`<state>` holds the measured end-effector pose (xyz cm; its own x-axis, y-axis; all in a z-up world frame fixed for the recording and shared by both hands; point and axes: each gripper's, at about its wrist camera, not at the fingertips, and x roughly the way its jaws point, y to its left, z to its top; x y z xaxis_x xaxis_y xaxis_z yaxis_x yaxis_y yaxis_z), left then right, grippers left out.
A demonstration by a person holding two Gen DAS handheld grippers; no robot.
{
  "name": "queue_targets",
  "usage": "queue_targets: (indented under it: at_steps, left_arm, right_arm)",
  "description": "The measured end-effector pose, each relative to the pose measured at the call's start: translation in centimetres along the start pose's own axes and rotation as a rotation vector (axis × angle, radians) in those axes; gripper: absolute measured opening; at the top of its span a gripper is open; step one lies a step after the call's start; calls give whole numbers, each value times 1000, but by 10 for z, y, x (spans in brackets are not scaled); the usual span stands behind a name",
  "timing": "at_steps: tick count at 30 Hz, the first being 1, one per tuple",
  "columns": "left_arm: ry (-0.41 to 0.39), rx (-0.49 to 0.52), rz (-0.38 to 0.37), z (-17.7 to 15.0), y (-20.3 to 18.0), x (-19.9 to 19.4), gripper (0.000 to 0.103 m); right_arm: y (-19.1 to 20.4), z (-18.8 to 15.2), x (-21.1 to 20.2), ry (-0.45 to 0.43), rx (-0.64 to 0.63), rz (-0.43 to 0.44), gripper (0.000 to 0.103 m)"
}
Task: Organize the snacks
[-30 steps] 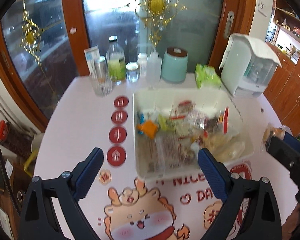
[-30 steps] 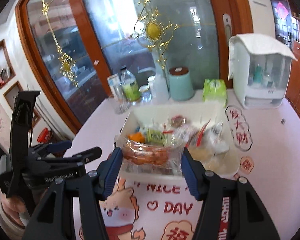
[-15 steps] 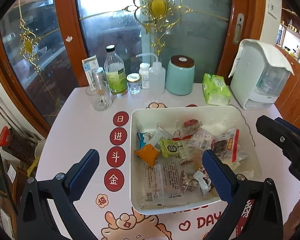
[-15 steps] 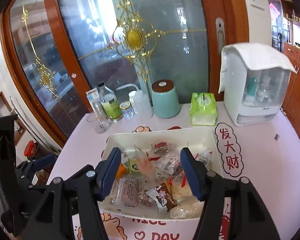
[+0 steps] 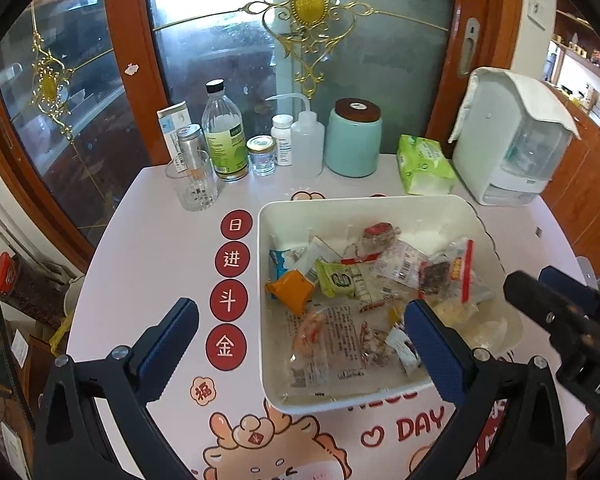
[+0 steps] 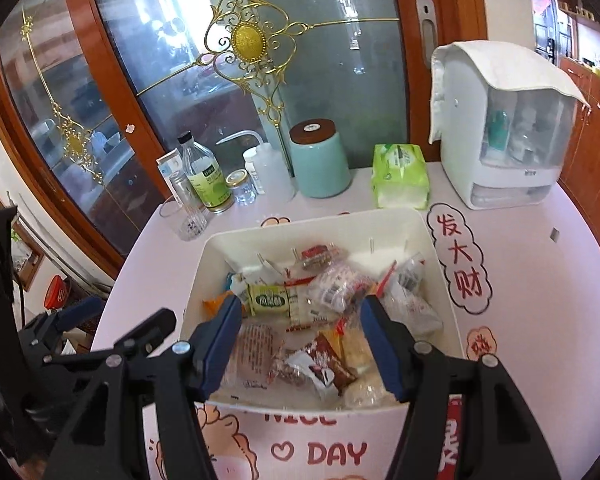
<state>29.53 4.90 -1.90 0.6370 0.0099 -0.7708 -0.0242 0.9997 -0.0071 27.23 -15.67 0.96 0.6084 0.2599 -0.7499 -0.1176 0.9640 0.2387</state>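
Note:
A white bin (image 5: pixel 364 201) sits on the pink printed tablecloth, filled with loose wrapped snacks. Among them are a green packet (image 5: pixel 336 280), an orange packet (image 5: pixel 290 290) and a clear printed pack (image 5: pixel 324 340). My left gripper (image 5: pixel 300 328) is open wide and empty, straddling the bin's left wall from above. In the right wrist view the bin (image 6: pixel 440 264) lies below my right gripper (image 6: pixel 302 316), which is open with nothing between its pads, over the green packet (image 6: pixel 270 300) and a brown packet (image 6: pixel 332 364). The left gripper (image 6: pixel 100 340) shows at the left there.
Along the table's back stand a glass tumbler (image 5: pixel 192 184), a bottle (image 5: pixel 224 136), a small jar (image 5: pixel 262 154), a squeeze bottle (image 5: pixel 306 140), a teal canister (image 5: pixel 354 138), a green tissue pack (image 5: pixel 424 166) and a white cloth-draped dispenser (image 5: pixel 512 140). Behind them is a glass door. The table drops off at the left.
My right gripper has let go of the clear pack of orange-brown snacks it held a second ago; its jaws are empty. Both grippers have drawn back from the bin, so more of it shows.

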Motion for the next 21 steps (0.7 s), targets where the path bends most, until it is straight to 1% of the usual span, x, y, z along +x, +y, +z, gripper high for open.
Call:
queue_targets:
  at_steps: [3, 11, 14, 21]
  left_arm:
    - [-1, 10, -18, -10, 1, -15, 102]
    - [10, 26, -43, -60, 0, -63, 102]
    - [14, 17, -47, -81, 0, -81, 102]
    - [23, -15, -48, -127, -7, -124, 102]
  right_arm:
    - [1, -12, -13, -5, 8, -16, 62]
    - [4, -63, -56, 11, 22, -48, 62]
    - [6, -86, -75, 27, 16, -60, 62]
    - [3, -130, -118, 51, 23, -58, 62]
